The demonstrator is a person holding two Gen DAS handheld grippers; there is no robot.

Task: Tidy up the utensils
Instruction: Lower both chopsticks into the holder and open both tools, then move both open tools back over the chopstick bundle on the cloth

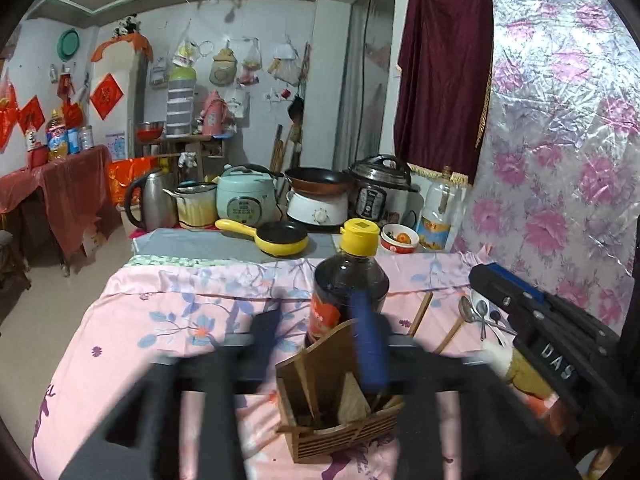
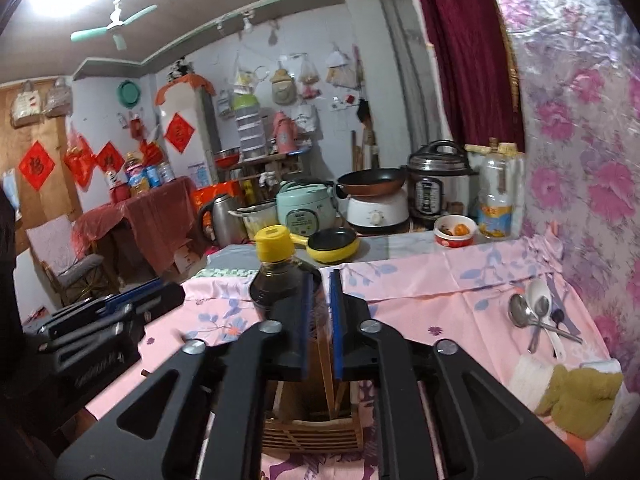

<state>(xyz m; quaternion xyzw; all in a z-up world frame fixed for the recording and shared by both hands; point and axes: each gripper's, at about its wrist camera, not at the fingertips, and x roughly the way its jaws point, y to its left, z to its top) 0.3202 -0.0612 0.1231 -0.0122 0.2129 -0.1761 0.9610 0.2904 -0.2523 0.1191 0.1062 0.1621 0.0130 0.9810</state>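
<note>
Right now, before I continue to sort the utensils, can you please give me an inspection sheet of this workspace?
Surface: pink flowered tablecloth, wrinkled, mostly bare.
Job's things: wooden utensil holder upright at the near edge; spoons piled on the right of the cloth; chopsticks lying loose on the cloth.
Clutter: dark sauce bottle with yellow cap right behind the holder; olive rag near the spoons.
Grippers: left gripper open, blurred, over the holder; right gripper open only narrowly, also over the holder.
Cables: nothing seen.
Surroundings: yellow pan, rice cooker and pressure cooker behind the table; flowered foil wall on the right.
</note>
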